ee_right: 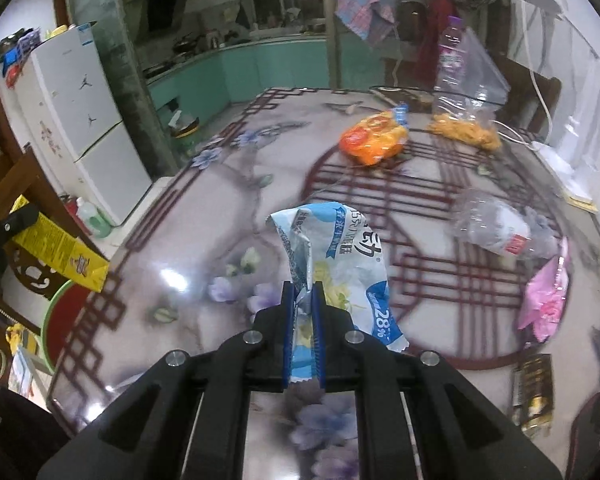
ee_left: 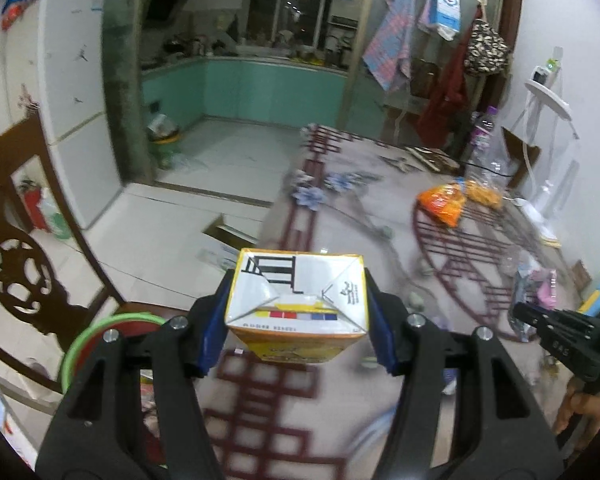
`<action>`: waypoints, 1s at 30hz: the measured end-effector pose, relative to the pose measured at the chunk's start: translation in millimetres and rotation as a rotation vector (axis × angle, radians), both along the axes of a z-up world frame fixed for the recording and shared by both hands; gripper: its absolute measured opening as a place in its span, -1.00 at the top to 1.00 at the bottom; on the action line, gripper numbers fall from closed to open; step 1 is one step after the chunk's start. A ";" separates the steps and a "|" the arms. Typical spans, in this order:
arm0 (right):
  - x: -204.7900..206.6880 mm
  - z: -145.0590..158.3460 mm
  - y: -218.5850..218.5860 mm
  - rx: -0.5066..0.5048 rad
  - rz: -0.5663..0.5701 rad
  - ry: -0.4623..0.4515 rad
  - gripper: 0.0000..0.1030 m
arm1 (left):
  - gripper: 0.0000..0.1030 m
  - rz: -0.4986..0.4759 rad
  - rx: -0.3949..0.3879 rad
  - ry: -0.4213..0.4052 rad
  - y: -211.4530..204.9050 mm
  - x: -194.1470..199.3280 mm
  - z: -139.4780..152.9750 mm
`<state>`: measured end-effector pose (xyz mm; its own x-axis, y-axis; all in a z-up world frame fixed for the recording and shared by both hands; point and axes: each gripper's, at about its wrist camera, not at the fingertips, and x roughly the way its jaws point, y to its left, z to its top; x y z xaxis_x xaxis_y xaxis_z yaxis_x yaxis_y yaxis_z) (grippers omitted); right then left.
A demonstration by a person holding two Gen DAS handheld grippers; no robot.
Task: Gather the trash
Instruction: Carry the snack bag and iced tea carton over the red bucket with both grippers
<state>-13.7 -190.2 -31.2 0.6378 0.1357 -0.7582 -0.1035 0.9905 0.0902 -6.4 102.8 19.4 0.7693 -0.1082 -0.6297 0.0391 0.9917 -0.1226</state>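
Left tongs [ee_left: 298,312] clamped on a yellow carton [ee_left: 298,300], white folded end with colour bars facing out, held above the counter [ee_left: 340,216] edge. Right tongs [ee_right: 303,312] pinched shut on a crumpled blue-white wrapper [ee_right: 336,264], raised over the counter. Farther: crushed clear bottle [ee_right: 496,228], pink bag [ee_right: 546,292], orange snack bag [ee_right: 374,138], upright bottle [ee_right: 452,56].

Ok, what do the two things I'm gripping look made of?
Yellow carton in the left gripper: printed paperboard with folded, creased flaps, slightly glossy. Blue-white wrapper in the right gripper: thin glossy plastic film, crumpled, probably foil-lined.
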 end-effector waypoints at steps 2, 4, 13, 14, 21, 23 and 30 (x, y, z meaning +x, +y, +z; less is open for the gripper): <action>-2.1 1.6 16.6 0.004 0.020 -0.009 0.82 | -0.11 0.027 0.012 -0.005 11.1 -2.1 0.5; -3.3 3.4 29.2 0.016 0.032 -0.016 0.82 | -0.12 0.055 0.020 -0.007 22.9 -3.7 0.5; 6.8 5.1 98.5 0.149 0.134 0.009 0.82 | -0.12 0.174 0.019 0.016 80.6 -13.9 -7.5; 7.5 5.7 107.2 0.154 0.148 0.008 0.82 | -0.12 0.189 0.020 0.022 87.3 -15.2 -9.0; 10.2 7.8 159.6 0.176 0.247 0.014 0.82 | -0.12 0.257 0.031 0.055 117.8 -23.1 -16.8; 12.3 7.2 175.5 0.182 0.281 0.024 0.82 | -0.12 0.276 0.028 0.069 125.5 -24.1 -20.3; 17.5 0.9 230.2 0.201 0.397 0.055 0.80 | -0.12 0.337 0.032 0.107 148.5 -28.3 -30.7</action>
<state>3.8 40.1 -30.2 0.4662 0.5101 -0.7228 -0.4619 0.8372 0.2929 -34.7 251.3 -11.3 0.6876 0.1618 -0.7079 -0.3026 0.9500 -0.0768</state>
